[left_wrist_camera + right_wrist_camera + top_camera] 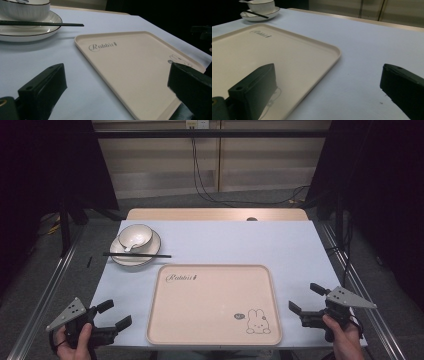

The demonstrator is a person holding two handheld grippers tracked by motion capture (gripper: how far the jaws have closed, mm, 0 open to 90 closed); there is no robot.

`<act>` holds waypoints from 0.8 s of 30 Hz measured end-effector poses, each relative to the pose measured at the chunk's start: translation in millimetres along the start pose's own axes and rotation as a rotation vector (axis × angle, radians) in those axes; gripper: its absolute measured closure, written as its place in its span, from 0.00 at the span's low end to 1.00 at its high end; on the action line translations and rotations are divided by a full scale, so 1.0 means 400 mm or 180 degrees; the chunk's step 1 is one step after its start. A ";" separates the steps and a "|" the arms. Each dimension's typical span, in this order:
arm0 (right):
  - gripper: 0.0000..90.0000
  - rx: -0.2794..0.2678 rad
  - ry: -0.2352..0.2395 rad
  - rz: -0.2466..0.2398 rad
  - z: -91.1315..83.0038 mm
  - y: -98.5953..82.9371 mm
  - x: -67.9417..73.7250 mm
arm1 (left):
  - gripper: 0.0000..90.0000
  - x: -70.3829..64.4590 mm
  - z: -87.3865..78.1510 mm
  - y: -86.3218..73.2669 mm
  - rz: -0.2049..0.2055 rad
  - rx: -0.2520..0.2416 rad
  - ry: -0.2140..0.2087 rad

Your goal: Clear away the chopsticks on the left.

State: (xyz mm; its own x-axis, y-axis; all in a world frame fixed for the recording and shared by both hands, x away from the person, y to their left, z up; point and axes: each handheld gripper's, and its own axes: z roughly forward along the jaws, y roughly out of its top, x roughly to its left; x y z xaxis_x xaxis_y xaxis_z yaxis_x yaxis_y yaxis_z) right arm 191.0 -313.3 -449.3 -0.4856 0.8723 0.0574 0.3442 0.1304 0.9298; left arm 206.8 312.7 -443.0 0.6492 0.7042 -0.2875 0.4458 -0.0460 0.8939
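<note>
Tabletop tray (215, 305) between parted fingers (122, 322)

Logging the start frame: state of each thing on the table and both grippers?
Tray: flat on the cloth, nothing on it.
Plate: under the bowl.
Bowl: upright on the plate, spoon inside.
Chopsticks: laid across the plate.
Left gripper: open, holds nothing.
Right gripper: open, holds nothing.
</note>
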 end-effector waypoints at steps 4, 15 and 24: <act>0.00 -0.0008 0.0021 0.0022 -0.002 -0.001 -0.002 | 0.02 0.000 0.001 0.001 0.0023 0.0007 -0.0033; 0.01 -0.0027 0.0029 0.0036 -0.002 0.000 -0.002 | 0.02 0.001 0.003 0.035 0.0163 0.0068 -0.0109; 0.01 -0.0029 0.0052 0.0058 -0.002 -0.002 -0.003 | 0.03 0.038 -0.006 0.081 0.0370 0.0161 -0.0125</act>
State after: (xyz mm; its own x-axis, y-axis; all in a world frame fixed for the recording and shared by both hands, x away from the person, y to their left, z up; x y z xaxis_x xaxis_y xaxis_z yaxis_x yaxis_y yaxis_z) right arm 190.6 -314.8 -449.8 -0.4923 0.8668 0.0802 0.3459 0.1103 0.9318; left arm 229.5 323.5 -417.7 0.7215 0.6637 -0.1972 0.3962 -0.1621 0.9038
